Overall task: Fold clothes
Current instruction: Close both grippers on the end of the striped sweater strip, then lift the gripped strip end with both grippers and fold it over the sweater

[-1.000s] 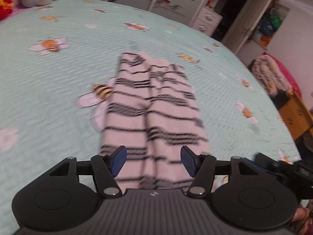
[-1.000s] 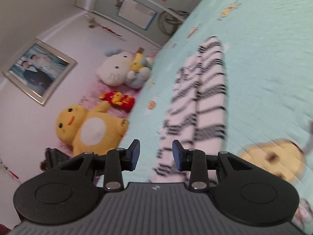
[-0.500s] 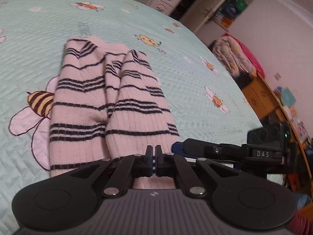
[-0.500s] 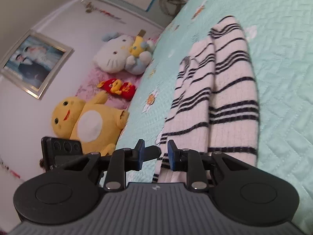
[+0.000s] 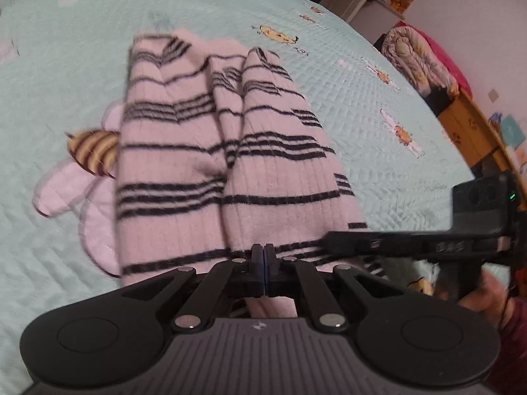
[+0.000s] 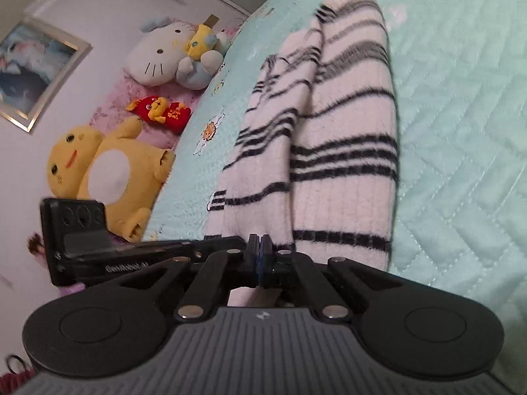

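Nearest to you, both grippers are pinched on the near hem of the sweater (image 5: pixel 204 164). Your left gripper (image 5: pixel 263 265) has its fingers pressed together with knit between them, at about the middle of the hem, where the right-hand fold begins. Your right gripper (image 6: pixel 260 258) is clamped the same way on the hem just beside it; in the left view its body crosses in from the right with its tip at the hem's right part, so the two grips sit close together, left inboard, right outboard.

From those grips the sweater runs straight away from you on the bed (image 5: pixel 378 105). Its long axis lines up with your fingers, near hem to far end. It lies as a narrow strip, both sides already turned in, leaving two long lobes with a groove between.

So the length lies ahead of both hands, not to either side. Judged from this, any lengthwise fold would carry the near hem forward along that axis, both hands travelling level.

Beyond the far end, only bedspread shows.
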`<action>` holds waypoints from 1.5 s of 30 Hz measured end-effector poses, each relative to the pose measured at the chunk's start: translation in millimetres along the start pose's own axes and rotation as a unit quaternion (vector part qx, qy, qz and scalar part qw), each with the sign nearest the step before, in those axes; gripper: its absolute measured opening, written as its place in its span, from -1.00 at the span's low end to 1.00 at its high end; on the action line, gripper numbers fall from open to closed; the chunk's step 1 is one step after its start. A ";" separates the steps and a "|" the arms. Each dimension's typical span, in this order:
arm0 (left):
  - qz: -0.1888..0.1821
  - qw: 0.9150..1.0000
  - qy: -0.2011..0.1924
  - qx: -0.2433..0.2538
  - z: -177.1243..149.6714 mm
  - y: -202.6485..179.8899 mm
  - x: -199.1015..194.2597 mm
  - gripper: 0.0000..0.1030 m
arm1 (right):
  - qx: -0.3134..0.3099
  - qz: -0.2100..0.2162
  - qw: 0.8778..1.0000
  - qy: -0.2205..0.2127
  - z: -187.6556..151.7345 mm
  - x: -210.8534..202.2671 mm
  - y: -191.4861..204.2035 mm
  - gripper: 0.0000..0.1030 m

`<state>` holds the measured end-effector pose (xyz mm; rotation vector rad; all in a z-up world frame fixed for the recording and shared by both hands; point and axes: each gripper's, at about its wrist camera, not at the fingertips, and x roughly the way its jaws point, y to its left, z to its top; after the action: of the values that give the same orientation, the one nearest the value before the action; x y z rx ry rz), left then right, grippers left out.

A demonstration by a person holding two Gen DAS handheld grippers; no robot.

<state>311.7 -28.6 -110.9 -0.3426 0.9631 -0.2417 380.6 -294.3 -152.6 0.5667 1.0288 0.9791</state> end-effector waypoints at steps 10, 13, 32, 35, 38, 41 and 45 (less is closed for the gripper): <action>0.003 1.000 0.010 -0.013 -4.5 8.9 9.9 -0.93 | 0.019 0.015 1.000 -0.012 -7.8 2.1 -25.8 -1.00; 0.000 0.998 -0.026 -0.051 6.9 27.6 -3.7 -0.93 | 0.006 0.010 1.000 -0.005 -0.6 -5.7 -18.1 -1.00; -0.047 0.968 -0.091 -0.229 103.3 141.9 44.5 -0.20 | 0.083 0.012 0.992 -0.092 130.7 20.9 -92.4 -0.05; -0.053 0.968 -0.093 -0.226 125.0 142.4 57.9 -0.10 | 0.072 0.014 0.994 -0.077 152.9 40.8 -92.4 -0.05; -0.054 0.966 -0.095 -0.234 144.2 144.3 69.5 -0.06 | 0.077 0.028 0.994 -0.072 171.3 54.0 -96.9 -0.04; -0.035 0.971 -0.095 -0.215 155.8 135.9 76.3 -0.08 | 0.088 0.043 0.993 -0.071 184.8 66.0 -100.5 -0.04; 0.030 0.985 -0.092 -0.144 163.5 110.3 77.0 -0.63 | 0.063 0.023 0.996 -0.057 194.0 78.4 -91.0 -0.45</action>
<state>495.8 74.9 -126.5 -0.5902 0.8248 -0.0129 605.2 -260.4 -174.4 0.7450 0.9842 0.9169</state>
